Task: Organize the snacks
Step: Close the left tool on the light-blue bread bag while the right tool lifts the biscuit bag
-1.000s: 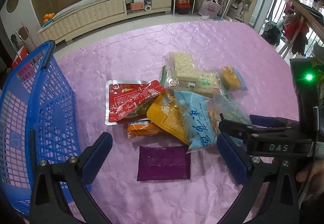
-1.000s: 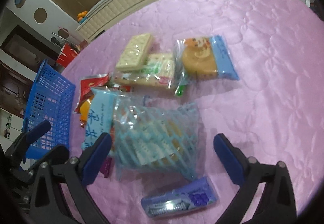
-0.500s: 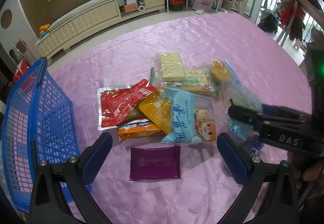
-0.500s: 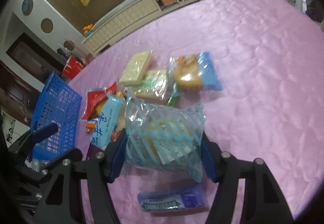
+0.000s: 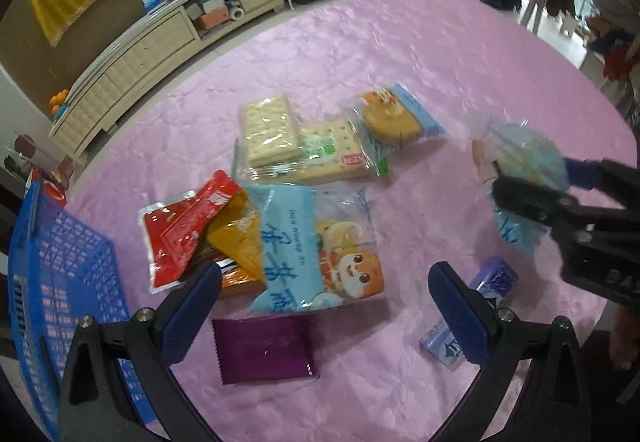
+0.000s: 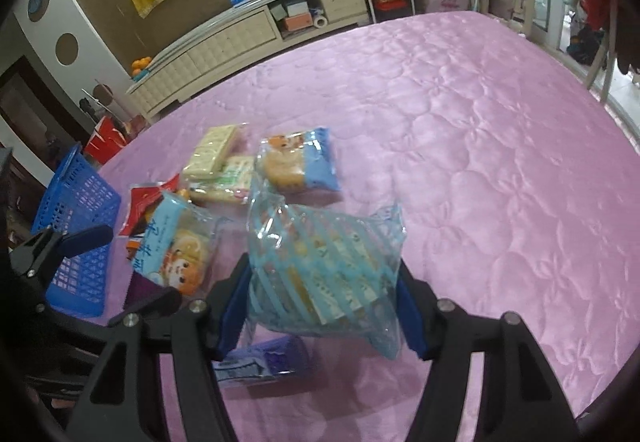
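Observation:
My right gripper is shut on a clear blue-striped snack bag and holds it above the pink tablecloth; the bag also shows in the left wrist view. My left gripper is open and empty above a purple packet and a light-blue cartoon bag. A pile of snacks lies beyond: a red pouch, a yellow pouch, cracker packs and a blue cake pack. A blue basket stands at the left.
A small purple-blue gum pack lies on the cloth under the right gripper, also seen in the right wrist view. The pink quilted tablecloth stretches far and right. A white sideboard stands beyond the table.
My right gripper has shut on the striped bag and lifted it off the pile, to the right. The left gripper has drawn back a little and stays open.

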`<state>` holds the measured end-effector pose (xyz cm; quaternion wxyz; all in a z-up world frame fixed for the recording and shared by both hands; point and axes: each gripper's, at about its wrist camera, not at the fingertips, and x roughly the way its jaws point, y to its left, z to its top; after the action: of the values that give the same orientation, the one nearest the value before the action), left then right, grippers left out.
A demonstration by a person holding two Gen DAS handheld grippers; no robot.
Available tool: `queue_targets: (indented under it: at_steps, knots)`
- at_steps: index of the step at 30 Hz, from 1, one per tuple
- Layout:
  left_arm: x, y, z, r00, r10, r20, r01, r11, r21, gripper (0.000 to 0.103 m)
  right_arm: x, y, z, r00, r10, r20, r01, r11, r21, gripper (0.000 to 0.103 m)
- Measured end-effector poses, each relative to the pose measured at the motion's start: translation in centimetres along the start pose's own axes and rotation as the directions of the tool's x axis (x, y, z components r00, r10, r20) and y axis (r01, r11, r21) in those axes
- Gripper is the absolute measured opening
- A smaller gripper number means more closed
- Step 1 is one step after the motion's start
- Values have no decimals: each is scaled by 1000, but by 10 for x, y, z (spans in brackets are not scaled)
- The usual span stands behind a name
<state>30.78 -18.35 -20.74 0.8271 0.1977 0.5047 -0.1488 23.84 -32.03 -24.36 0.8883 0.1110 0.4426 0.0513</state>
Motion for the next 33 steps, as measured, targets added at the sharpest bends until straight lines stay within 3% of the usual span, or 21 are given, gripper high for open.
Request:
queue_targets:
  at_steps: [4, 7, 9, 12, 13, 18, 21, 33]
  knots:
    - [18, -1, 6, 998, 42, -47, -42, 999, 8, 102, 3, -1, -1, 1000, -31, -2, 31, 999, -20, 69]
    - [27, 7, 7, 998, 19, -64, -21, 999, -28, 102, 7, 2, -2, 999, -47, -16, 47, 998, -39, 69]
    - [32, 8, 6, 997, 11, -79, -14, 999, -38, 88, 10, 3, -3, 998, -54, -21, 53, 997, -51, 69]
    - [41, 12, 5, 994, -11, -111, 4, 998, -61, 75, 14, 7, -6, 998, -49, -26, 47, 997, -64, 69]
    - [42, 13, 4, 993, -23, -113, 15, 997, -74, 75, 17, 9, -8, 998, -54, -24, 52, 996, -72, 69]
    - [37, 8, 2, 997, 6, -81, -10, 999, -43, 67, 24, 15, -12, 997, -59, -47, 55, 994, -94, 69]
    - [27, 5, -2, 998, -15, -62, 13, 999, -39, 64, 25, 18, -14, 997, -63, -45, 58, 993, -101, 69]
    - [-32, 10, -25, 999, -27, 22, 29, 995, -95, 64, -2, 43, -16, 999, -44, -17, 41, 990, -132, 69]
